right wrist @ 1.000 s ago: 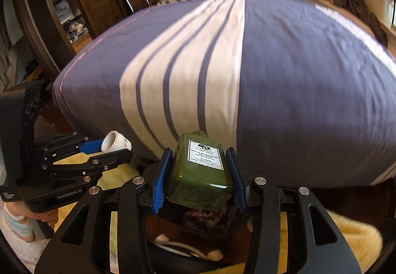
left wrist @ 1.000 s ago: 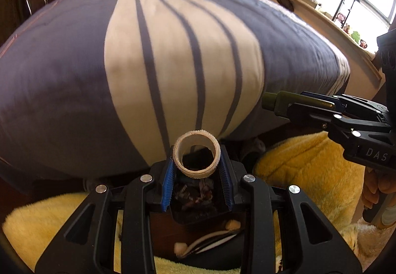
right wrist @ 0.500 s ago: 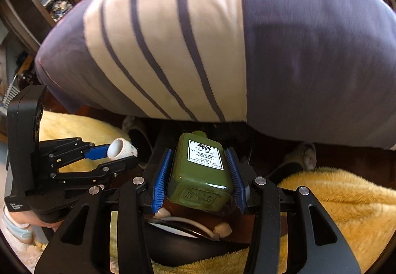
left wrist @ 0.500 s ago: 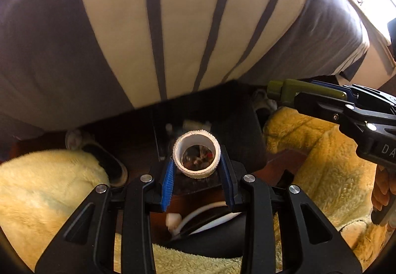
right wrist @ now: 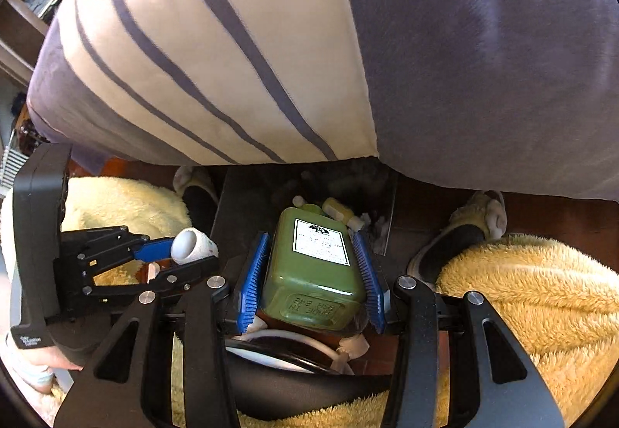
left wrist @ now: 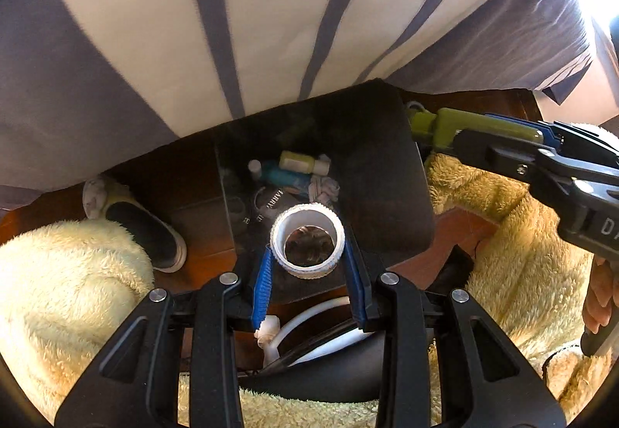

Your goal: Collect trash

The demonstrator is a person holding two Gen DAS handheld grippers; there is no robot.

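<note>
My left gripper (left wrist: pixel 307 254) is shut on a white ribbed ring-shaped cap (left wrist: pixel 307 226), held just above a black trash bin (left wrist: pixel 383 172) on the floor by the bed. The bin holds a yellow-green bottle (left wrist: pixel 303 161), a teal tube and crumpled scraps. My right gripper (right wrist: pixel 311 265) is shut on a green rectangular bottle (right wrist: pixel 315 269) with a white label, over the same bin (right wrist: pixel 247 196). The right gripper also shows in the left wrist view (left wrist: pixel 503 141), at the bin's right side. The left gripper with the cap shows in the right wrist view (right wrist: pixel 185 246).
A bed with a purple and cream striped cover (left wrist: pixel 271 21) overhangs the bin's far side. Dark slippers (left wrist: pixel 143 230) (right wrist: pixel 456 242) lie on the wooden floor either side. My legs in yellow fleece (left wrist: pixel 69 292) (right wrist: pixel 522 292) flank the bin.
Both grippers have tilted down from the bed top to the floor and moved over the trash bin, each still holding its item.
</note>
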